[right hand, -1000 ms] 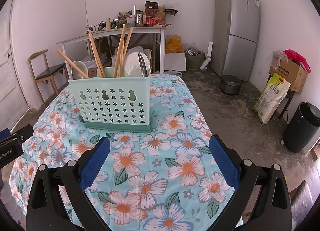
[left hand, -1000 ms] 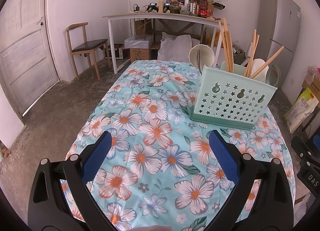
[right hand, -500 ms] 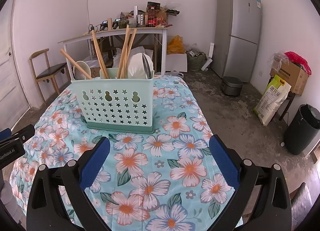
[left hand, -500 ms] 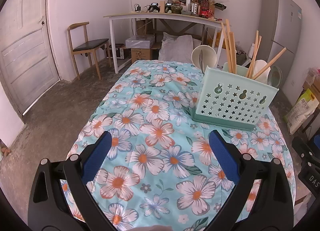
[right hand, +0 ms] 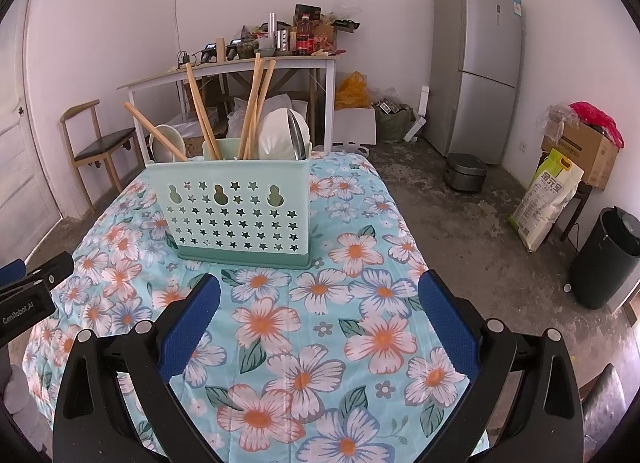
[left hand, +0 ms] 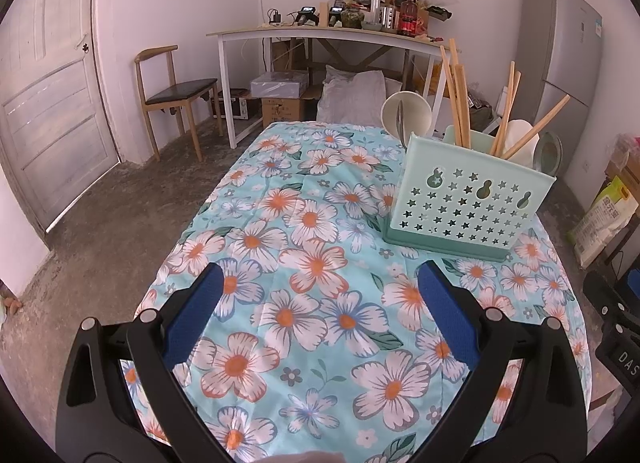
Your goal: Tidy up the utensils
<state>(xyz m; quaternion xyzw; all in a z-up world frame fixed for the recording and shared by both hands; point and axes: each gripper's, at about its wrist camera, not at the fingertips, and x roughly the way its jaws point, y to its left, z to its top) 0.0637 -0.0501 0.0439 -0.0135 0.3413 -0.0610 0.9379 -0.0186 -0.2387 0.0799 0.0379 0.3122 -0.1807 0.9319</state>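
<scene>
A mint-green utensil rack (left hand: 466,207) with star cut-outs stands on the floral-clothed table (left hand: 304,263), also in the right wrist view (right hand: 236,213). It holds wooden chopsticks (left hand: 456,99) (right hand: 252,107), white bowls (left hand: 406,115) and a white plate (right hand: 280,139). My left gripper (left hand: 318,299) is open and empty, above the cloth, back and left of the rack. My right gripper (right hand: 320,305) is open and empty, in front of the rack.
A wooden chair (left hand: 176,91), a cluttered white desk (left hand: 320,33) and a door (left hand: 48,111) are beyond the table. A grey fridge (right hand: 476,63), a rice cooker (right hand: 466,173), a sack (right hand: 546,199) and a black bin (right hand: 604,259) stand on the right floor.
Both grippers have drawn back a little from the rack, which looks smaller and farther. Both stay open and empty.
</scene>
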